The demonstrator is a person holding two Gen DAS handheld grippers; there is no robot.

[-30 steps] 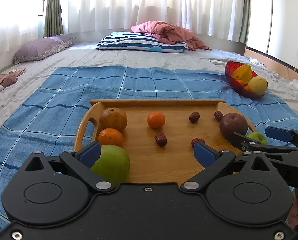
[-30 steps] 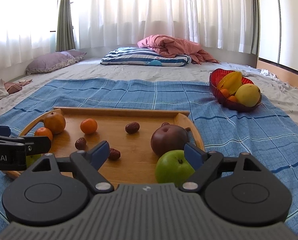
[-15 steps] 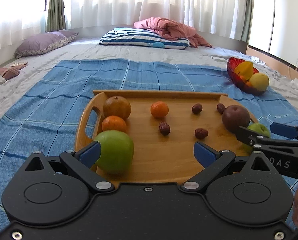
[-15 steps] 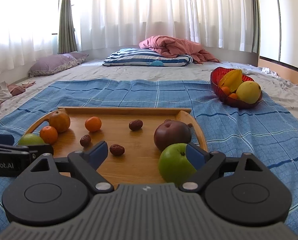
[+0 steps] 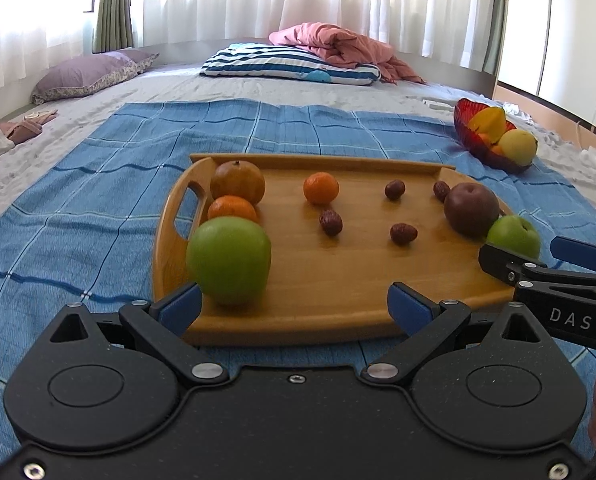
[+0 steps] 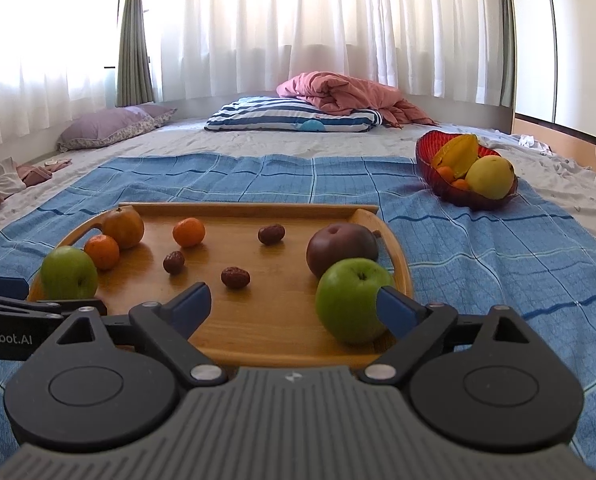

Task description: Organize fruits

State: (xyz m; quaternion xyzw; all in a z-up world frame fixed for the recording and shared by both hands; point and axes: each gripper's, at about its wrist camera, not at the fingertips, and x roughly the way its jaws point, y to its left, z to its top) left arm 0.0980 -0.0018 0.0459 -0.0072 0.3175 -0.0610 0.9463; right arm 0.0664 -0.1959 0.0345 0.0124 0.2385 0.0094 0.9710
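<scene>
1. Wooden tray (image 5: 338, 288): lies on a blue checked cloth (image 5: 98, 216) spread over the bed. It carries every loose fruit; handle cut-outs at both short ends.
2. Left green apple (image 5: 229, 259): rests on the tray's near left corner, just ahead of the left gripper (image 5: 294, 306). Its fingers are spread wide and empty; the apple sits off-centre, close to the left finger, seemingly not touched.
3. Right green apple (image 6: 352, 300): rests on the near right corner, against a dark red apple (image 6: 341, 246). The right gripper (image 6: 294, 306) is opening, its right finger at or against the apple's side, the left one well clear; nothing is clamped.
4. Other stock on the tray: a brownish round fruit (image 5: 238, 185), two mandarins (image 5: 321, 187), four small dried dates (image 5: 331, 222).
5. Red bowl (image 6: 464, 184): stands on the cloth beyond the tray's right end, already holding yellow and orange fruit; the likely destination.
6. Handling advice, as judgement:
   - Centre each apple between the fingers before closing; both now sit to one side.
   - Come in low, pads at the widest girth; smooth round skin tends to squirt out.
   - Close gently and lift straight up, so that the red apple and the mandarins are not nudged into rolling.
   - Keep the two grippers apart over the tray.
</scene>
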